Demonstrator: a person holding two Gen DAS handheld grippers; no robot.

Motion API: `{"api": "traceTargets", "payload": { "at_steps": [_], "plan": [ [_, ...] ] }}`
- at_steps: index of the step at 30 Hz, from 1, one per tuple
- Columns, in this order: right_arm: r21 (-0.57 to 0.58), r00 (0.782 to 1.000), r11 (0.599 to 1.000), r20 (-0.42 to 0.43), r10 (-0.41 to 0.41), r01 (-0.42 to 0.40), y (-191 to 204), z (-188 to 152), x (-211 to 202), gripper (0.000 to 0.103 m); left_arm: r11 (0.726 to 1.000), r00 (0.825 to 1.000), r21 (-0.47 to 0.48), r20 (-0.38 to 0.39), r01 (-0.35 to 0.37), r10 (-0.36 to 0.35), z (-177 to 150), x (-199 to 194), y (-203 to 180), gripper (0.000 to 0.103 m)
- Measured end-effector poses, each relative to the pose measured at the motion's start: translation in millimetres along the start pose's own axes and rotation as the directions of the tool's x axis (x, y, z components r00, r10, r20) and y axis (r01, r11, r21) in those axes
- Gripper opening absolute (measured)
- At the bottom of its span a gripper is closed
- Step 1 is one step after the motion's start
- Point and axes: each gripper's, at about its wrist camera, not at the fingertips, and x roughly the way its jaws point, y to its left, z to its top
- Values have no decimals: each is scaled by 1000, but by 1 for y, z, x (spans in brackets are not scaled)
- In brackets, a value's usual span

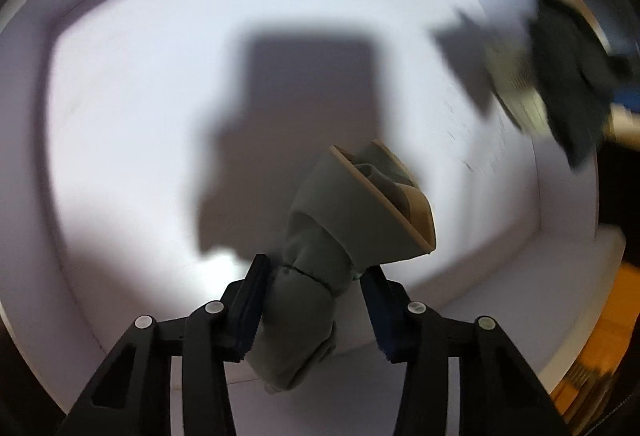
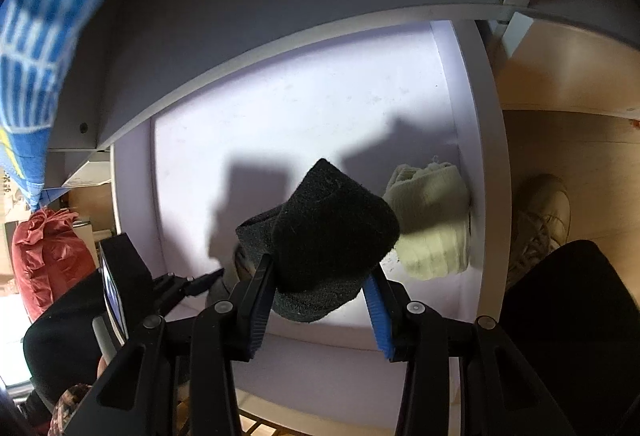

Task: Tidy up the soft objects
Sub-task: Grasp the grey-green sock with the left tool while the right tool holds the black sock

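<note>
Where jaws close — grey-green sock between.

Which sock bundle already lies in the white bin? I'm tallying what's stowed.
The cream sock bundle, lying against the bin's right wall; the black one and grey-green one are both gripper-held.

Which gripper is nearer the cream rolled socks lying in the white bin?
Right. The right gripper, gripping a dark sock, hangs just beside the cream rolled socks. The left gripper, seen in the right wrist view, is farther across the bin.
</note>
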Motion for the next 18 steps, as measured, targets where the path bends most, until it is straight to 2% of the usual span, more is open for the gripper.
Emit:
{"api": "traceTargets", "payload": {
  "at_steps": [3,8,14,18],
  "plan": [
    [-4,1000,1000,10,22,-22,-2,-5,-7,44,990,998,-129,29,63,-60,-3,-3,16,43],
    [9,998,998,34,58,-58,-3,-17,-16,44,969,994,-224,59,102,-91,-12,-4,27,39],
    [35,990,993,84,111,-115,-8,-34,-32,44,958,989,-251,86,135,-117,-24,-7,26,38],
    [48,974,982,145,173,-182,-11,-41,-51,44,959,988,-242,91,146,-127,-28,-9,15,38]
  ]
}}
